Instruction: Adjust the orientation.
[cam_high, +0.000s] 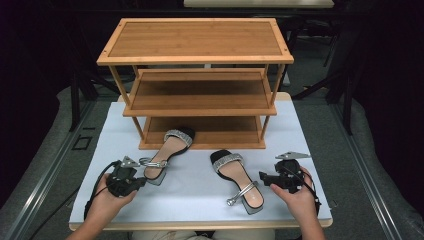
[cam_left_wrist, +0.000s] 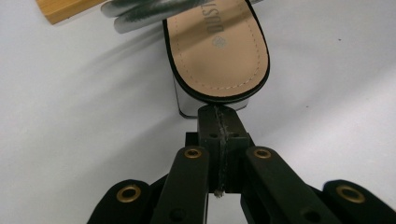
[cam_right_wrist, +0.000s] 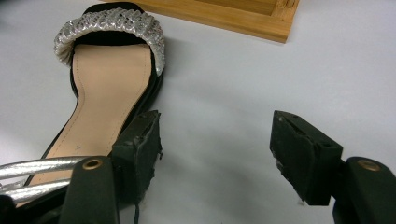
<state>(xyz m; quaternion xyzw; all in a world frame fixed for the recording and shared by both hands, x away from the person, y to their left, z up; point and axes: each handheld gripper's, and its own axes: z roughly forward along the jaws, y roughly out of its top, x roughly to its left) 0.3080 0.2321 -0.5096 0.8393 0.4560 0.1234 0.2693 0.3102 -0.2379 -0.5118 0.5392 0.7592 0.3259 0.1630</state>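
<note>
White tabletop (cam_high: 200, 195) carrying a three-tier wooden rack (cam_high: 195, 75). Left sandal (cam_high: 167, 152) leans its toe on the rack's lowest shelf; right sandal (cam_high: 237, 180) lies just before the rack. Left gripper (cam_left_wrist: 219, 114): fingers closed at the heel, apparently pinching nothing, so a lift could miss. Right gripper (cam_right_wrist: 215, 140): fingers apart.

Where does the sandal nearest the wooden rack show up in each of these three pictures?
High view: the left sandal lies left of centre, toe on the rack's bottom shelf, heel beside the left gripper.
Left gripper view: its heel end fills the top centre, just beyond the shut jaws.
Right gripper view: not in it; that is the other sandal.
Shared landmark: the wooden rack, at each picture's top.
</note>
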